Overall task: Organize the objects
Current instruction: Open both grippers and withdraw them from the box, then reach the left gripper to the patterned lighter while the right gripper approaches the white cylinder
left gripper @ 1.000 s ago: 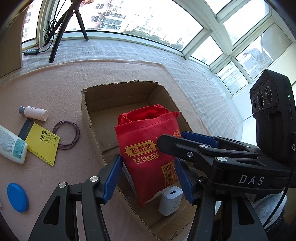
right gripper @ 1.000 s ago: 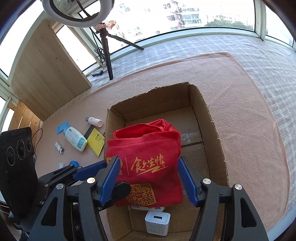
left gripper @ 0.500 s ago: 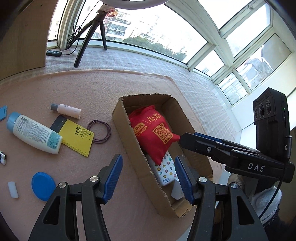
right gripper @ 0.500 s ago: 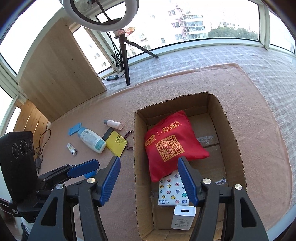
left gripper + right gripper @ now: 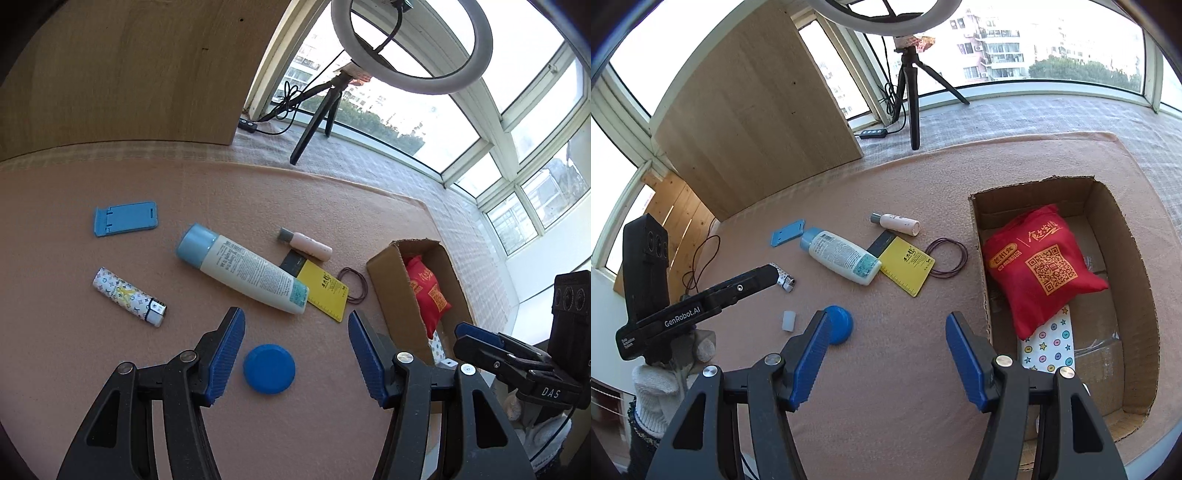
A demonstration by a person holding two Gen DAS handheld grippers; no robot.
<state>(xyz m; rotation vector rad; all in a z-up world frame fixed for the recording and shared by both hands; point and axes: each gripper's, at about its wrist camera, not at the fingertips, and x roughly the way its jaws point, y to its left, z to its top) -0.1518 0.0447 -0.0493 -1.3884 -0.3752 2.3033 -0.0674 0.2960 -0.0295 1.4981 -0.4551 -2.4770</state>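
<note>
Both grippers hang empty over a pinkish felt mat (image 5: 110, 369), jaws spread wide on each. Directly between the left gripper (image 5: 295, 349) jaws lies a flat blue round lid (image 5: 269, 368). Just beyond them lies a white lotion bottle (image 5: 243, 269), overlapping a yellow card (image 5: 327, 295); farther off are a small pink bottle (image 5: 306, 244) and a loop of dark cord (image 5: 354, 285). Beyond and left of the jaws are a patterned lighter (image 5: 127, 295) and a blue phone stand (image 5: 125, 218).

The right gripper (image 5: 884, 354) hovers left of the cardboard box (image 5: 1145, 295), which holds a red pouch (image 5: 1041, 266) and a star-patterned packet (image 5: 1049, 347).

Risks, as judgement: the lid is thin and flat, so the pads may slide over it; lifting the bottle could drag the card.

Beyond the mat are a wooden panel (image 5: 757, 122), a ring light on a tripod (image 5: 912, 92) and sunlit windows.
</note>
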